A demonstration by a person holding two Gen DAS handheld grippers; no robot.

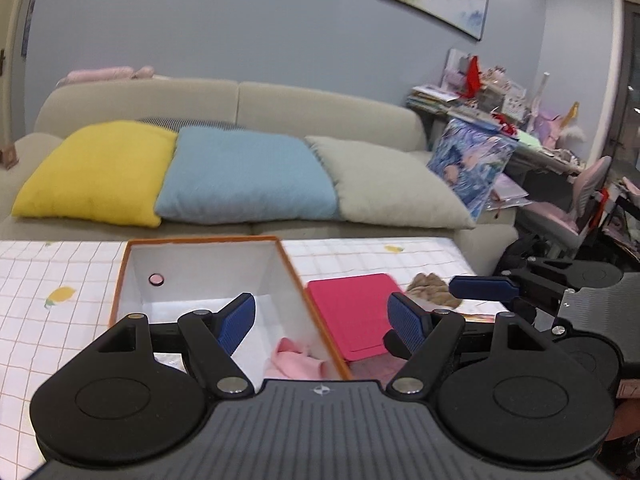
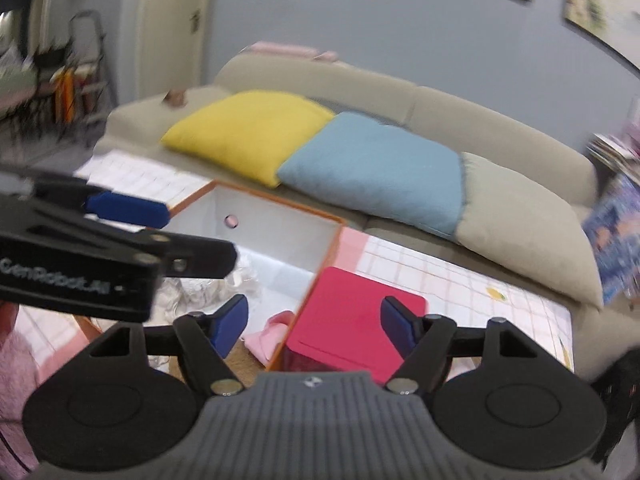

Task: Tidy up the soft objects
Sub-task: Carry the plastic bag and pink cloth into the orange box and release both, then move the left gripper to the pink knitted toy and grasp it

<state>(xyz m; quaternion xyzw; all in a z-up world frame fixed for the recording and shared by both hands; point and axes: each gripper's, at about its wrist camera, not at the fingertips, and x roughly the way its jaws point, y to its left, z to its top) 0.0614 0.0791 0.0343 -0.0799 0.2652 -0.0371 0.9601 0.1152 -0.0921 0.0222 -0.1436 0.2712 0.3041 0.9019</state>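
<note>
An orange-rimmed white box [image 1: 208, 276] stands open on the checked tablecloth. A pink soft cloth [image 1: 294, 362] lies inside it at the near right corner; it also shows in the right wrist view [image 2: 268, 334]. A magenta flat box [image 1: 352, 316] sits right of the white box, also seen in the right wrist view [image 2: 352, 328]. A brown furry object [image 1: 434, 288] lies beyond it. My left gripper [image 1: 322, 322] is open and empty above the box's right wall. My right gripper [image 2: 314, 326] is open and empty above the same wall.
A beige sofa [image 1: 320, 112] behind the table carries yellow [image 1: 96, 168], blue [image 1: 244, 176] and grey [image 1: 384, 184] cushions. A cluttered desk [image 1: 500, 120] and pink chair [image 1: 576, 204] stand at the right. Crumpled white wrapping [image 2: 208, 284] lies inside the box.
</note>
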